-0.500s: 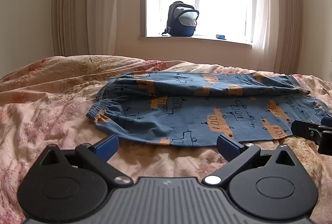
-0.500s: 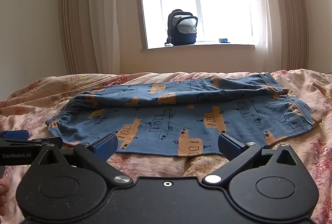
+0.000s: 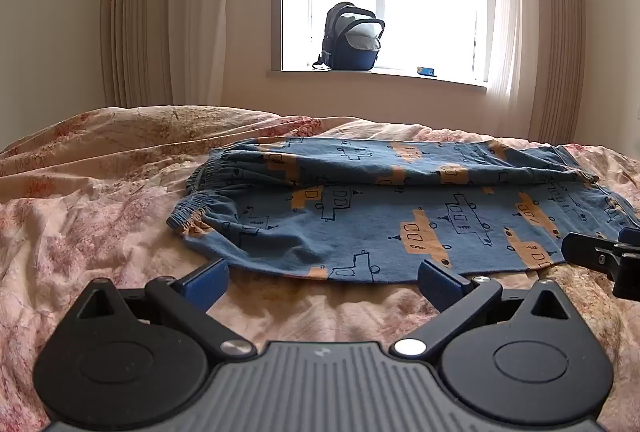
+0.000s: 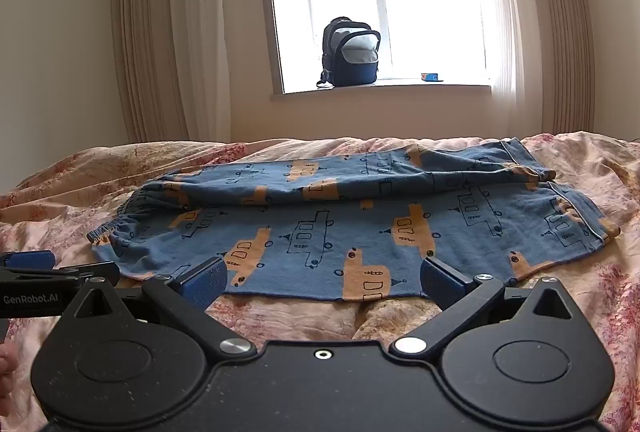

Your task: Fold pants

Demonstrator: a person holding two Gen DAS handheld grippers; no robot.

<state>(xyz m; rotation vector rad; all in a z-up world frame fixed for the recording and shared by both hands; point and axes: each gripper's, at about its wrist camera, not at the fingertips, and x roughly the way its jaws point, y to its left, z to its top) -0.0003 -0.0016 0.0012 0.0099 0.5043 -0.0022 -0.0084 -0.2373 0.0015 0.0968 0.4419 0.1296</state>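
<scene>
pants [image 3: 400, 216] lie flat on the bed [image 3: 100, 191], straight ahead of both grippers, with their long axis running left to right across the view. the gathered waistband [image 3: 192, 207] sits at the left end and the leg hems [image 4: 592, 228] at the right. one leg appears to lie over the other along the far side, so a lengthwise fold looks already made, though that is only a judgement from how the cloth sits.

the near long edge [image 4: 312, 296] is what matters here: it runs crosswise just beyond the fingertips of both tools. the left gripper [image 3: 320, 278] has its blue fingers [image 3: 206, 278] spread wide and empty, resting just short of that edge, toward the waistband half. the right gripper [image 4: 324, 282] is likewise spread wide and holding nothing, its fingers [image 4: 440, 280] at or just over the same edge, nearer the middle and the hem half. each tool shows at the rim of the other's view, so they sit side by side along the edge.

the left is therefore nearer the waistband and the right nearer the hems. a crosswise fold would probably want one end carried along the long axis onto the other, and the fingers would need to reach sideways to an end rather than push forward. the soft, rumpled bed may make it hard to pinch only the cloth.
</scene>
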